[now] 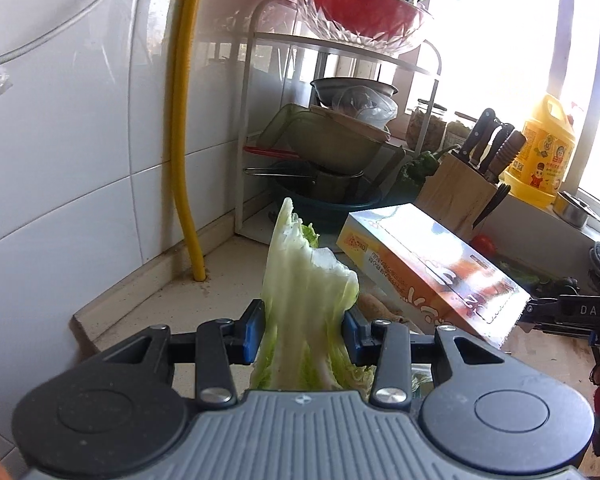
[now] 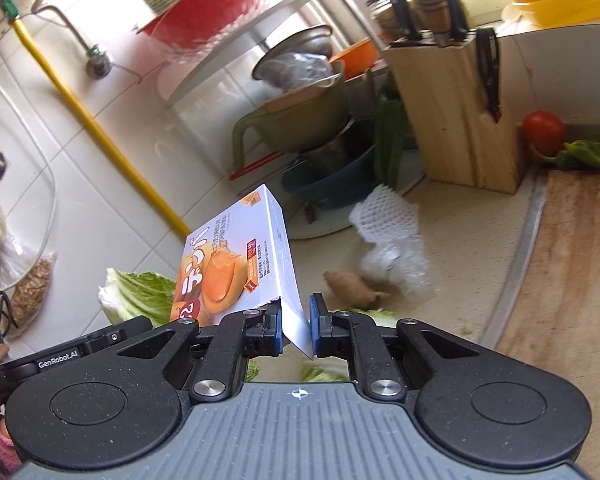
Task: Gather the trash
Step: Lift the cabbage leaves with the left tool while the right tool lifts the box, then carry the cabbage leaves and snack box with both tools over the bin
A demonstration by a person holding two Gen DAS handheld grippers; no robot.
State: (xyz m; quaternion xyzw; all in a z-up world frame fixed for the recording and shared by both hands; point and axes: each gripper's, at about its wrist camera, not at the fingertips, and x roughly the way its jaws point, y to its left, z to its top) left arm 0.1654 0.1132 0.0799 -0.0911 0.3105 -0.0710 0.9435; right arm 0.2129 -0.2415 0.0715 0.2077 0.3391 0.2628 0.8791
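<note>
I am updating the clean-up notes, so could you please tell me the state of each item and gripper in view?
left gripper: shut on the cabbage leaf, held upright.
right gripper: shut on a flap of the cardboard box, box lifted and tilted.
foam net: lying loose on the counter.
ginger piece: lying on the counter.
knife block: upright, knives in it.

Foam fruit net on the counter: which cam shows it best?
Right wrist view. The white foam net lies in the open on the counter, beside crumpled clear plastic and a ginger piece. The left wrist view does not show it; the box blocks that stretch of counter.
</note>
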